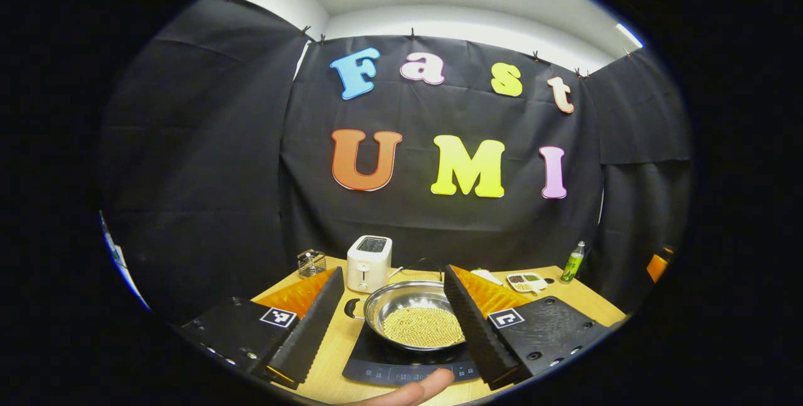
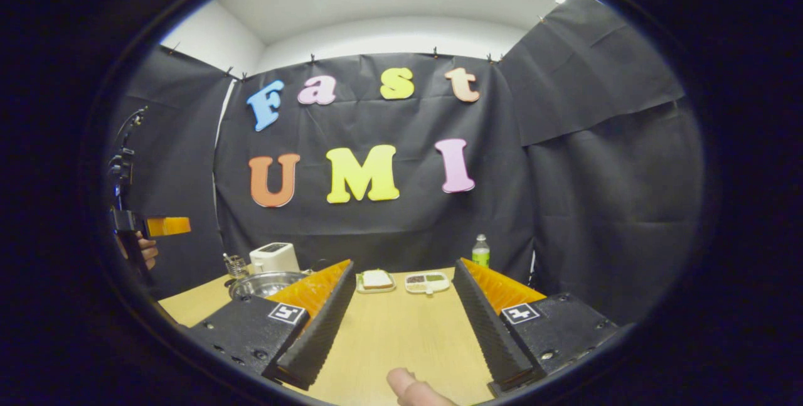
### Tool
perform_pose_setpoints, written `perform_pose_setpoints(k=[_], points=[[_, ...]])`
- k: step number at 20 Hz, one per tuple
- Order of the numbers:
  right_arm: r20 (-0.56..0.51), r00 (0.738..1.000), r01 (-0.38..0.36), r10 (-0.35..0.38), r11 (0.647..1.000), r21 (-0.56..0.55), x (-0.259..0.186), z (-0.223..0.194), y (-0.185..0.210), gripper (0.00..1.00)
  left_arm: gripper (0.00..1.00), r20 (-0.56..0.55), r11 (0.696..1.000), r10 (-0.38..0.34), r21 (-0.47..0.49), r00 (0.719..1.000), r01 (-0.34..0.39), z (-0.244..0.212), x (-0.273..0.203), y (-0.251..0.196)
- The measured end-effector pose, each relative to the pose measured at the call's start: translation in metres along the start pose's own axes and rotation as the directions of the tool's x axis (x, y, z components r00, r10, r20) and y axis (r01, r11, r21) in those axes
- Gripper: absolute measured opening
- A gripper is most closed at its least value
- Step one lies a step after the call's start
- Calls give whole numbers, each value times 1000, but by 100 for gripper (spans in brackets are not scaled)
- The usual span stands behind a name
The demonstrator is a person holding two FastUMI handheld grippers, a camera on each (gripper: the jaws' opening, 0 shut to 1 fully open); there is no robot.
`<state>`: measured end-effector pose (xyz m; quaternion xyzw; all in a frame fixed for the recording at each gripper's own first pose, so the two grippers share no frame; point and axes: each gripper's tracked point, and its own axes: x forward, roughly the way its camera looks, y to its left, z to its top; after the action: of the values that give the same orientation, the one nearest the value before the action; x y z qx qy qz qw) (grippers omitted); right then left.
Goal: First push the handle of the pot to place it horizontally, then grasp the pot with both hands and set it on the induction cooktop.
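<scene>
- Black cloth is hanging around the booth, and a pale wooden counter is carrying everything in play.
- A steel pot is sitting on the induction cooktop in the left gripper view, its bowl holding a bed of small yellowish grains.
- One dark loop handle is sticking out of the pot's left side, lying about level and pointing left across that view; so the pot's long axis is running roughly side to side. Whether a matching handle is on the far side I cannot tell, since a finger is covering it.
- Judging by this, both the handle push and the placement appear done; the step in hand looks like the retreat after release.
- The left gripper is hovering before the pot, jaws spread wide to either side of it and pressing on nothing.
- The right gripper is hanging over bare counter, well right of the pot, jaws likewise parted and empty.
- The next move probably calls only for drawing both grippers straight back without clipping the rim or handle.
- Behind the pot a white toaster is standing; a small wire basket is sitting to its left.
- Farther right, a divided snack tray and a green bottle are resting near the counter's back edge.
</scene>
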<state>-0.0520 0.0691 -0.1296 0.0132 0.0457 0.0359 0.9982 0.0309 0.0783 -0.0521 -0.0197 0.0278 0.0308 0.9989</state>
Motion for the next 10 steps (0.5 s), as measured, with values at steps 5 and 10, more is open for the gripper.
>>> perform_pose_setpoints(k=[5,10], points=[[-8,998,69,-69,998,6,-39,14,-39,96,95,71,997,-11,73,997,6,26,-55,-53],[9,997,75,-75,997,14,-66,36,-56,96,96,151,992,-48,121,987,30,38,-113,-87]])
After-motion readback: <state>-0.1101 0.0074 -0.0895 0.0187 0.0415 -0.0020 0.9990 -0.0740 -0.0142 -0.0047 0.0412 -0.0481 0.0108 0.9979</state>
